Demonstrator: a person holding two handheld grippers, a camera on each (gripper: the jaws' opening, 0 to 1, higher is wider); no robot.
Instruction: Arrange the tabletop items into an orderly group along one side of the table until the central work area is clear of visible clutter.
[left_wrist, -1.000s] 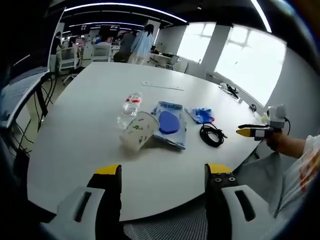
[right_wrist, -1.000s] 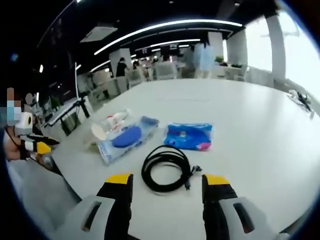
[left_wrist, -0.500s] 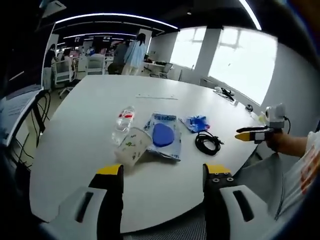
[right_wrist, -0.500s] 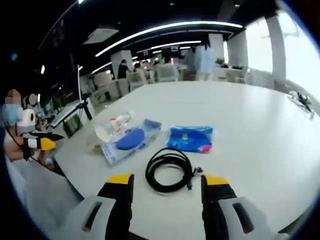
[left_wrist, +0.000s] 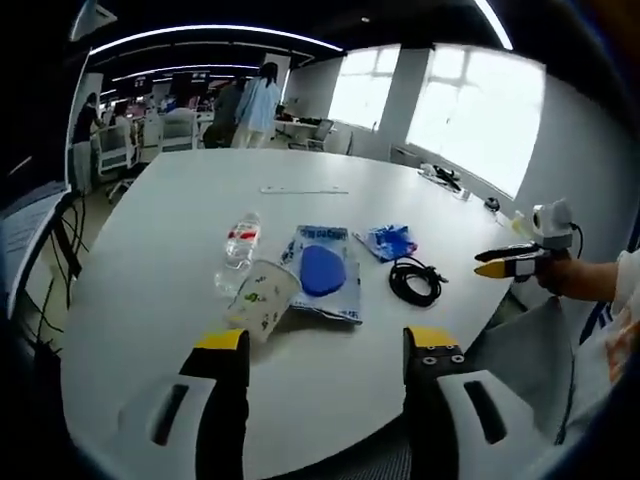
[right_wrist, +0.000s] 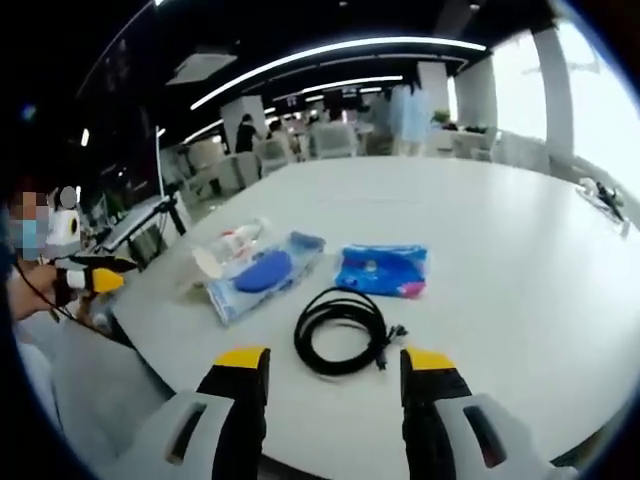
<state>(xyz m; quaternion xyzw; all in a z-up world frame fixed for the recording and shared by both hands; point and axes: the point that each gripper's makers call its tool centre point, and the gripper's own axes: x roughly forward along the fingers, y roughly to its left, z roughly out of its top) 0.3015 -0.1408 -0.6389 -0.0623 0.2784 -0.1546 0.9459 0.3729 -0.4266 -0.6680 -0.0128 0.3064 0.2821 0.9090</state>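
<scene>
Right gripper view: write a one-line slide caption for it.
Open right gripper hovers before a coiled black cable, blue pouch and clear packet on white table.

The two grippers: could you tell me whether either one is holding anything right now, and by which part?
Nothing is held. The left gripper and the right gripper are both open with nothing between their jaws, short of the paper cup and the black cable.

White table (left_wrist: 150, 260), black cable (right_wrist: 341, 331), blue packet (right_wrist: 381, 270), green-speckled white cup (left_wrist: 262, 297).
</scene>
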